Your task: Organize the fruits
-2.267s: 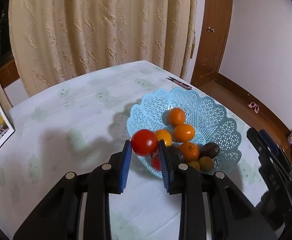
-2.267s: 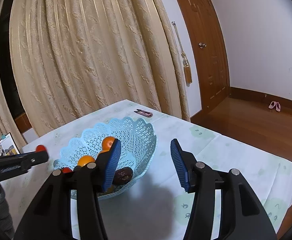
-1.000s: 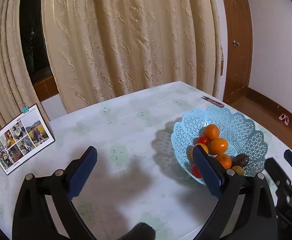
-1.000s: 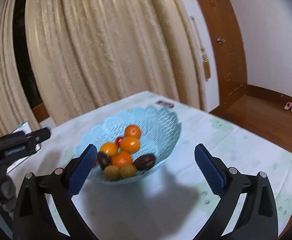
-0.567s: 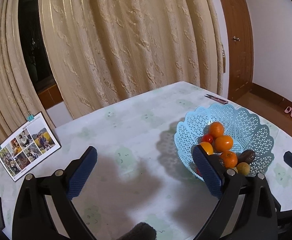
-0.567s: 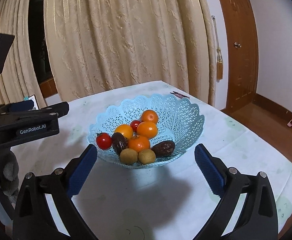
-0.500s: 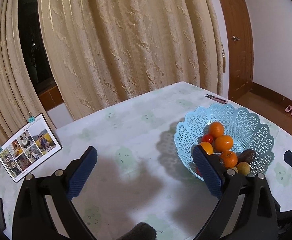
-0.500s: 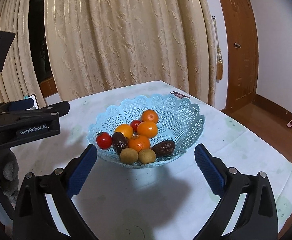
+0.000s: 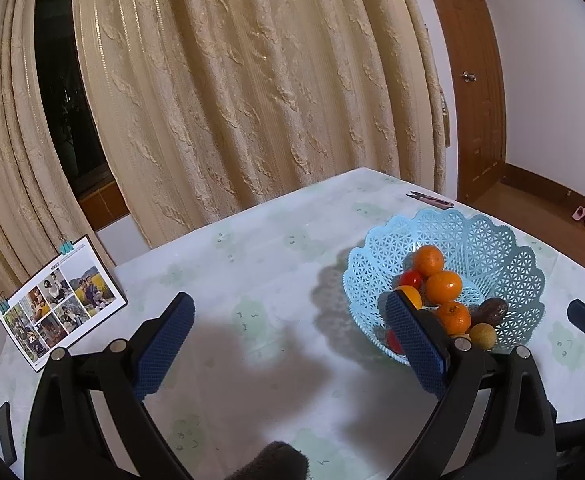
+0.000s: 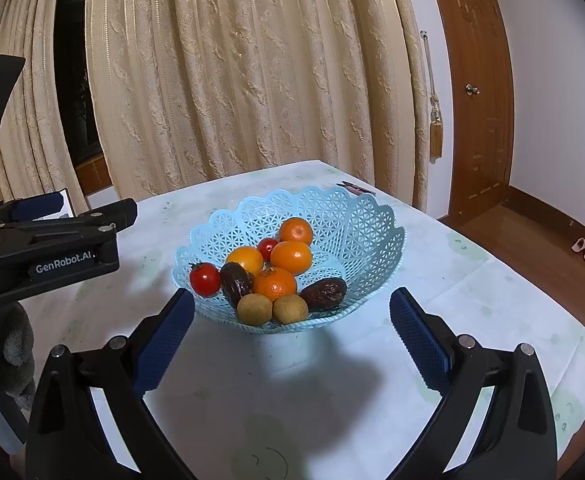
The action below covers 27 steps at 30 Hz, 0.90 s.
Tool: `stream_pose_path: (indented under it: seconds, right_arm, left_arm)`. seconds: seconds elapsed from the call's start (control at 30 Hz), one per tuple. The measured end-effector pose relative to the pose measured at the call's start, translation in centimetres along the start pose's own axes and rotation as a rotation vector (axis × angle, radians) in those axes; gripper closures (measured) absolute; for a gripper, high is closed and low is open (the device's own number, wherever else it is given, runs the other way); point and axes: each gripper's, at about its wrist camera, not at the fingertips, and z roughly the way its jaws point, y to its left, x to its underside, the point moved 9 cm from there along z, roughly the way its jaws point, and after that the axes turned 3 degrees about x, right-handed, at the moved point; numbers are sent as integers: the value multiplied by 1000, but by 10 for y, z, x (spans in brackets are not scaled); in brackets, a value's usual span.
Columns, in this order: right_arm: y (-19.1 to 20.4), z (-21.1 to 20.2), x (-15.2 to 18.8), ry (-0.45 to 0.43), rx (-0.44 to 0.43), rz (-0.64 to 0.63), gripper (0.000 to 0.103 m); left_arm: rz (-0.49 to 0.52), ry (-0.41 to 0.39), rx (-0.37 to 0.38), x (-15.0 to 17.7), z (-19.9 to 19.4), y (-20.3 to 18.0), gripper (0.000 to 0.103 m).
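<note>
- Your left gripper (image 9: pixel 288 344) hangs above the table (image 9: pixel 260 248) with its fingers (image 9: pixel 164 344) spread wide and nothing between them; the pads are blue and finely ribbed, on black arms.
- Your right gripper (image 10: pixel 292 340) is likewise spread wide and holds nothing, its fingers (image 10: pixel 418 340) standing either side of the near rim of the basket (image 10: pixel 356 216).
- The basket is pale blue plastic, a shallow bowl of open lattice with a scalloped edge, resting on the table to the right of your left gripper.
- Inside it lie round, dimpled oranges (image 10: pixel 291 257), a glossy red tomato (image 10: pixel 205 279) against the left wall, a smaller red tomato (image 10: pixel 267 249) further back, two dark wrinkled oblong fruits (image 10: pixel 324 293) and two small dull tan round fruits (image 10: pixel 255 309) at the front.
- The table carries a pale cloth printed with faint green motifs.
- A photo card (image 9: pixel 58 308) stands tilted at the table's left edge, held by teal clips.
- A small snipping tool (image 9: pixel 430 199) lies beyond the basket, near the heavy textured cream curtain (image 9: pixel 252 88).
</note>
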Motion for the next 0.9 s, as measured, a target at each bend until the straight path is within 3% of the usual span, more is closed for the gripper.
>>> stream_pose_path:
  seconds: [0.9]
  right_arm:
    - [-14, -9, -8, -34, 55, -12, 4]
  left_arm:
    - [50, -26, 1, 0, -9, -19, 7]
